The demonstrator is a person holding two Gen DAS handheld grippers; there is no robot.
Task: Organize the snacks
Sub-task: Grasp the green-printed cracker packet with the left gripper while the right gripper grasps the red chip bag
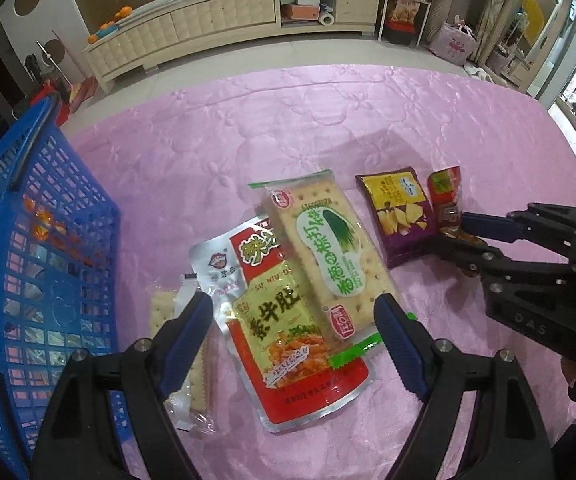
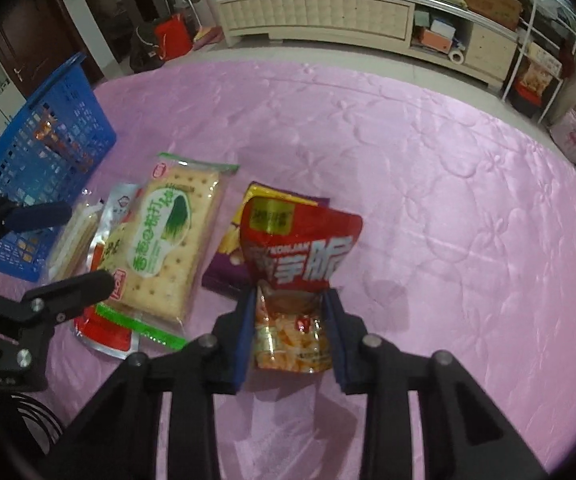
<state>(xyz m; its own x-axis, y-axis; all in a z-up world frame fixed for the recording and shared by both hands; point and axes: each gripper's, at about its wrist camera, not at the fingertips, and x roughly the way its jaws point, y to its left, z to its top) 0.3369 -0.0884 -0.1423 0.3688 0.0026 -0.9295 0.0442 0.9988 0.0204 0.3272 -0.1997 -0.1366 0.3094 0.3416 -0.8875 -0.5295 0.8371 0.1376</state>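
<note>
My right gripper [image 2: 291,296] is shut on the lower half of a red snack bag [image 2: 299,240], which crumples between the pads; the left wrist view shows the same bag [image 1: 445,196] and gripper [image 1: 457,230] at the right. A purple chips bag [image 1: 401,216] lies beside it. My left gripper [image 1: 292,308] stands open just above a green-and-white cracker pack [image 1: 323,256], which lies on a red-and-yellow pouch [image 1: 288,360]. Its left finger is over a second cracker pack [image 1: 158,312]. A blue basket [image 1: 48,240] stands at the left.
Everything rests on a pink quilted cloth [image 1: 288,120] covering the table. The basket [image 2: 48,140] holds some wrapped snacks, seen through its mesh. A cream cabinet [image 1: 228,20] runs along the far wall beyond the table's back edge.
</note>
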